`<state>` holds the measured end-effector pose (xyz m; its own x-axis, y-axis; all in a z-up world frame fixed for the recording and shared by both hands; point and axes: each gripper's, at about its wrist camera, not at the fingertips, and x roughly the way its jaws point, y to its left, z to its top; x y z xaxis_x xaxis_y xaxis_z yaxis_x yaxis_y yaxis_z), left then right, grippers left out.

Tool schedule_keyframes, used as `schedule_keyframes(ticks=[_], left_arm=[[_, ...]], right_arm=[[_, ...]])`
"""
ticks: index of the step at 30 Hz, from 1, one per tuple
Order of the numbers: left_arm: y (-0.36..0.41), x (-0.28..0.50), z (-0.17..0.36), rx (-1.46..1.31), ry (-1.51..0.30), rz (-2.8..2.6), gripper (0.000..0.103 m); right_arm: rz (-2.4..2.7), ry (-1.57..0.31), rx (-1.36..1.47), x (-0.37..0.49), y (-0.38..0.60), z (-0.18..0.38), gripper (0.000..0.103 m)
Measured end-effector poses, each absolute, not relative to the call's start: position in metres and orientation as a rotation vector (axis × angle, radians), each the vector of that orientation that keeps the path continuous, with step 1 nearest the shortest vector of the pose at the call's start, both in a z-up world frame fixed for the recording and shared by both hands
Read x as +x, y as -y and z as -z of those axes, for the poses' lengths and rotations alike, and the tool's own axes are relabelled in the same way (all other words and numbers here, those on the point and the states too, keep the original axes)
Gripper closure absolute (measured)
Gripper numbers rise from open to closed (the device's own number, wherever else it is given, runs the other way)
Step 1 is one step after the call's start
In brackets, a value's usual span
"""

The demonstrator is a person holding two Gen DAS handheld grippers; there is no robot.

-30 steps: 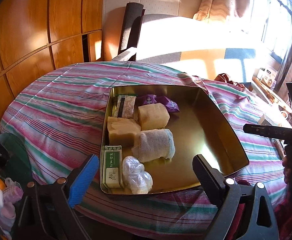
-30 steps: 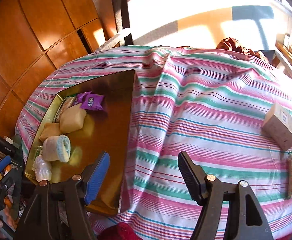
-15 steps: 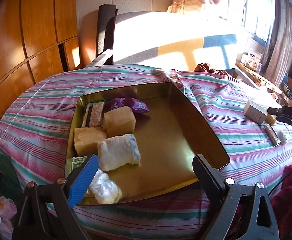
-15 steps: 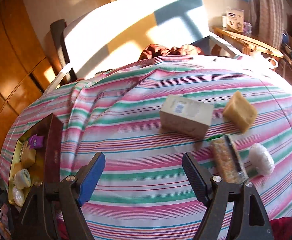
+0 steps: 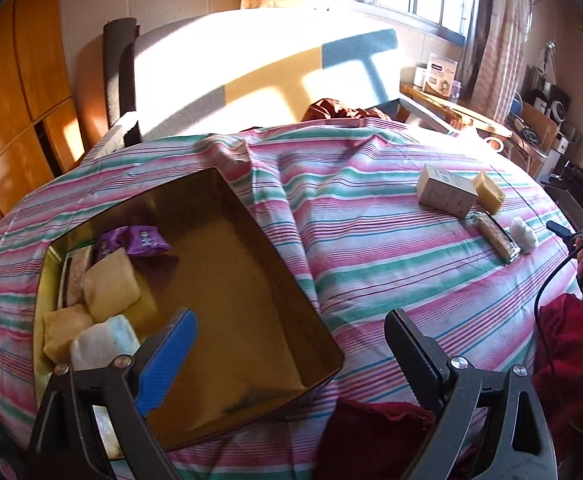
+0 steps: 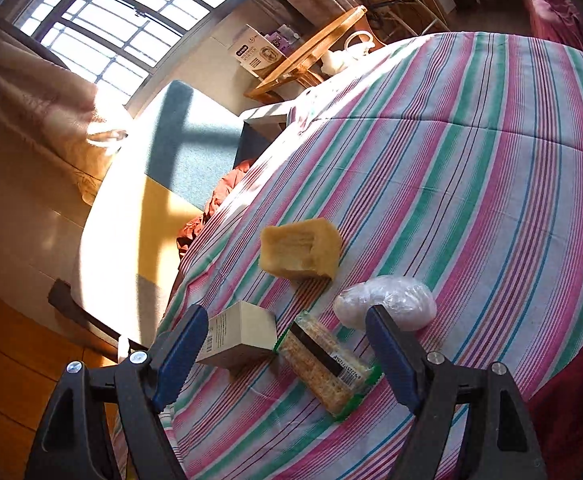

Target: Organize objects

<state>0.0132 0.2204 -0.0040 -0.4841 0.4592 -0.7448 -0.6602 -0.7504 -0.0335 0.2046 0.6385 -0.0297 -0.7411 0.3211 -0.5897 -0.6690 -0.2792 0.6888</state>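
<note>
Between spread right tongs (image 6: 287, 348), snack bar (image 6: 325, 368), box (image 6: 239, 334) touching its end

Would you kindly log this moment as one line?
left tongs: open, over gold tray | right tongs: open, above snack bar | loose: box, soap block, white bundle

The right gripper (image 6: 287, 354) hangs with jaws wide apart over a clear-wrapped snack bar (image 6: 325, 368) on the striped cloth (image 6: 471, 184). A small box (image 6: 239, 334), a yellow sponge block (image 6: 299, 254) and a white plastic-wrapped bundle (image 6: 389, 304) lie close around it.
</note>
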Motion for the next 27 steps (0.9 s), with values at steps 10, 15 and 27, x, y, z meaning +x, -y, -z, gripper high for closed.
schedule_keyframes(ticks=[10,15,27], left_arm=[[-0.314,0.012,0.015,-1.074,-0.396,-2.069,0.007],[-0.365,0.010,0.023,-1.091,-0.423,-2.003,0.000],[-0.496,-0.024,0.034,-1.435,-0.089,-1.771,0.000]], right_arm=[[-2.100,-1.405,-0.459,0.197,-0.637,0.035,0.020],[-2.120,-1.435,-0.446,0.198,-0.636,0.036,0.020],[-2.167,-1.502,-0.398,0.201,-0.635,0.036,0.020]])
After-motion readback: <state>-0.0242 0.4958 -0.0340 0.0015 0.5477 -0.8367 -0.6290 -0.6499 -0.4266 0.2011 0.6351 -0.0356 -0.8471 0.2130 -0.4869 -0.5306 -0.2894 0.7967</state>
